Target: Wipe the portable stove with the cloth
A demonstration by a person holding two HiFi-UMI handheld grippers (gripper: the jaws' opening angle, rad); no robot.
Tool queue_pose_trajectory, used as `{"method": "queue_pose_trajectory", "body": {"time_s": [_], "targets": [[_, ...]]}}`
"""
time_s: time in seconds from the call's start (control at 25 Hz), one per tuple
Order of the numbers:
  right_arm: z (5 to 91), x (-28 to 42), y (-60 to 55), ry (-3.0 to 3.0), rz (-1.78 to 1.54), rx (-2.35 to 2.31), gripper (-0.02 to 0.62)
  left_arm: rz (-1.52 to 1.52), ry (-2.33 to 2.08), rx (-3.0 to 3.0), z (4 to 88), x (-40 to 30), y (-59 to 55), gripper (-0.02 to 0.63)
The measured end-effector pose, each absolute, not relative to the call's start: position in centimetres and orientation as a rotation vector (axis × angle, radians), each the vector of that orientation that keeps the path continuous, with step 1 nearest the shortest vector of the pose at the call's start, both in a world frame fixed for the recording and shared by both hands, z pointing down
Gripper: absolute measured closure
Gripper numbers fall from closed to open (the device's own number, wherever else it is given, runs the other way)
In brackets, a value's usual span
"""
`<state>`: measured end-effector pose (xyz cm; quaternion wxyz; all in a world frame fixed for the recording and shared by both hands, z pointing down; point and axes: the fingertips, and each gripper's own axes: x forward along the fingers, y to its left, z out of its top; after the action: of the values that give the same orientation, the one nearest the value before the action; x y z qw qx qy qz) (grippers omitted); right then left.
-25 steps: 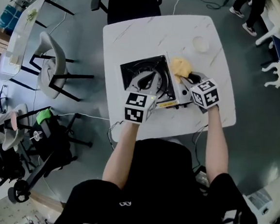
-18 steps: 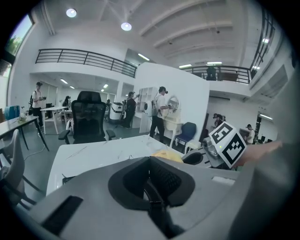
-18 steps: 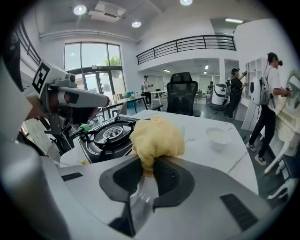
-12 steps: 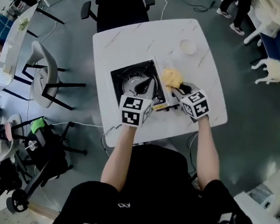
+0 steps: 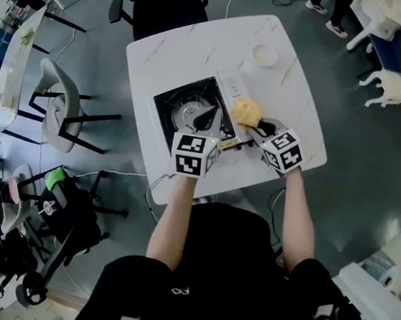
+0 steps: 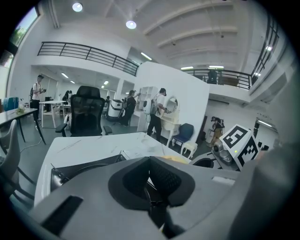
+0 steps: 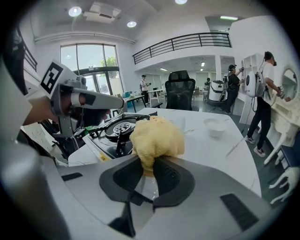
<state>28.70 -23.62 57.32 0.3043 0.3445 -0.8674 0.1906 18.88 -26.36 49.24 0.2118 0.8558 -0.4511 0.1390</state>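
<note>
The right hand-held gripper (image 7: 148,164) is clamping the crumpled yellow cloth (image 7: 157,136) between its jaws, holding it at the right edge of the black-topped silver portable stove (image 5: 188,106) on the white marbled table (image 5: 291,80), while the left hand-held gripper (image 5: 205,119), jaws closed together, is sitting over the burner.

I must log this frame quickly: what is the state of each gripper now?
Left gripper: closed, nothing seen between its jaws.
Right gripper: closed on the yellow cloth.
</note>
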Motion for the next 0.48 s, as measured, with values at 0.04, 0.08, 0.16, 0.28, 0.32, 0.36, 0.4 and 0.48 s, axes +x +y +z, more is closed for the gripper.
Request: {"method": "queue_pose_trajectory", "body": {"time_s": [0.04, 0.08, 0.16, 0.28, 0.32, 0.36, 0.4, 0.48], "targets": [[57.4, 28.7, -23.3, -2.300, 0.503, 0.914, 0.540, 0.388, -1.250, 2.379, 49.3, 18.9, -26.2, 0.606], [57.5, 28.8, -23.0, -2.302, 0.501, 0.918, 0.540, 0.389, -1.246, 2.381, 49.3, 18.9, -26.0, 0.606], [57.4, 28.9, -22.4, -2.298, 0.507, 0.934, 0.540, 0.378, -1.233, 2.389, 49.0, 19.1, -25.7, 0.606], [57.4, 29.2, -21.6, -2.282, 0.523, 0.961, 0.540, 0.341, -1.210, 2.413, 48.0, 19.3, -25.4, 0.606], [57.5, 29.2, -21.3, -2.277, 0.525, 0.974, 0.540, 0.336, -1.204, 2.423, 47.8, 19.3, -25.3, 0.606], [57.6, 29.3, -20.8, -2.267, 0.531, 0.992, 0.540, 0.332, -1.199, 2.432, 47.7, 19.2, -25.0, 0.606], [57.6, 29.4, -20.3, -2.254, 0.538, 1.015, 0.540, 0.328, -1.194, 2.440, 47.5, 19.0, -24.7, 0.606], [57.0, 29.6, -19.8, -2.239, 0.546, 1.081, 0.540, 0.315, -1.188, 2.454, 47.0, 18.7, -24.2, 0.606]]}}
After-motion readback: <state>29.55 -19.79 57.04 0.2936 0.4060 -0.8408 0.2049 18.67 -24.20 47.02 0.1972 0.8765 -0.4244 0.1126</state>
